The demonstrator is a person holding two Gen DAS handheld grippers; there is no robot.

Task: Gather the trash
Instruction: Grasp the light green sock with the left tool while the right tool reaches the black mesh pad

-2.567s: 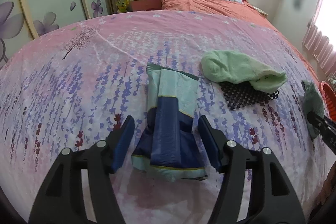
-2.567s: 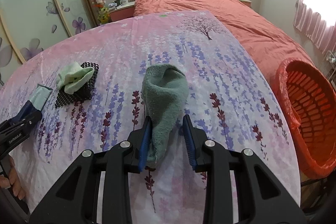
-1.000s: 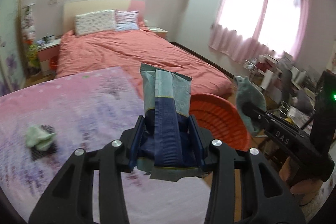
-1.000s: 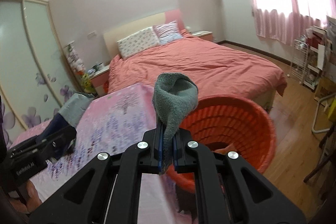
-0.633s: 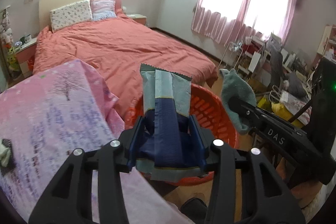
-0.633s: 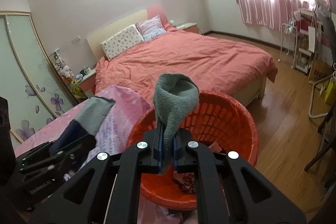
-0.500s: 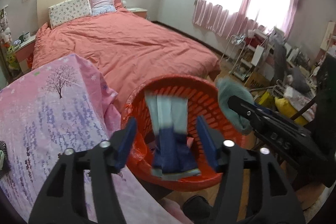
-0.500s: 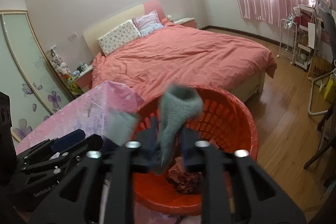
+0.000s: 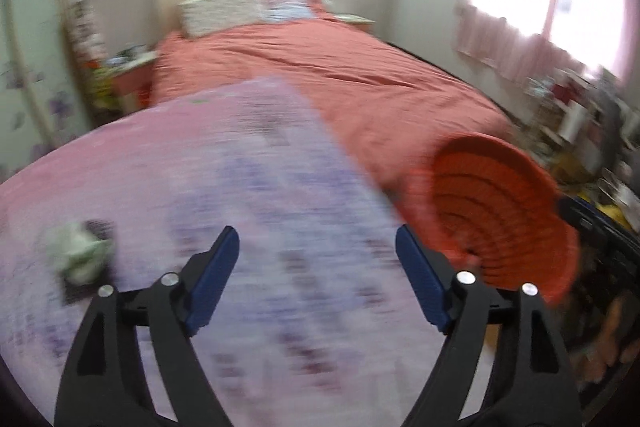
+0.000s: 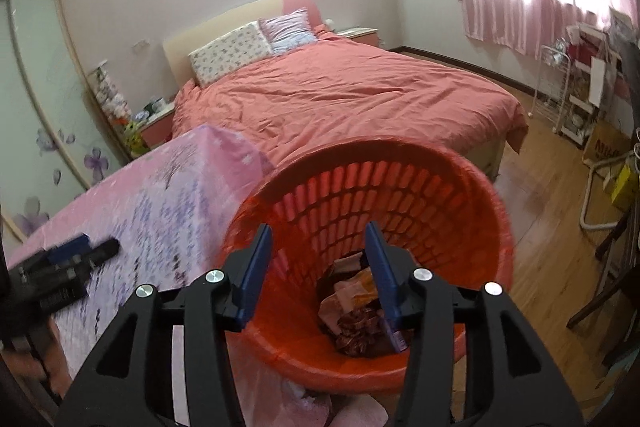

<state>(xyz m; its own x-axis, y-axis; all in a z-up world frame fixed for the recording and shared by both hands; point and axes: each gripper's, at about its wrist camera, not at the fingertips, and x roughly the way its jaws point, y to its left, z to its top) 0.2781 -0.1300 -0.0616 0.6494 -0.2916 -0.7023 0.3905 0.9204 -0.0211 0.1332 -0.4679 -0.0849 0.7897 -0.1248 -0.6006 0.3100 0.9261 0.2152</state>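
A: Orange plastic fills the right wrist view: the slatted basket [image 10: 472, 211] sits right under the right tool [image 10: 318, 275], whose blue pads [image 10: 254, 277] stand wide apart with nothing between them.

B: And the trash?

A: Down in the bottom of the basket lies a heap of crumpled wrappers [image 10: 356, 311], pinkish, tan and dark red. I cannot pick out single pieces in it.

B: What about the left tool [image 9: 316, 279]?

A: Also spread wide and holding nothing. It hangs over the counter [image 9: 240, 167], which wears a pink cloth printed with purple flowers. That view is badly blurred. The basket [image 9: 496, 211] shows at its right, just off the counter's edge.

B: Anything on the cloth?

A: At the far left, a pale green bundle [image 9: 78, 255] rests on something dark [image 9: 102, 227]; the blur hides what either is.

B: Beyond that?

A: A bed [image 10: 352, 95] with a coral cover and two pillows [image 10: 256, 45] at the headboard, and pink curtains [image 10: 520, 15] on the window to the right.
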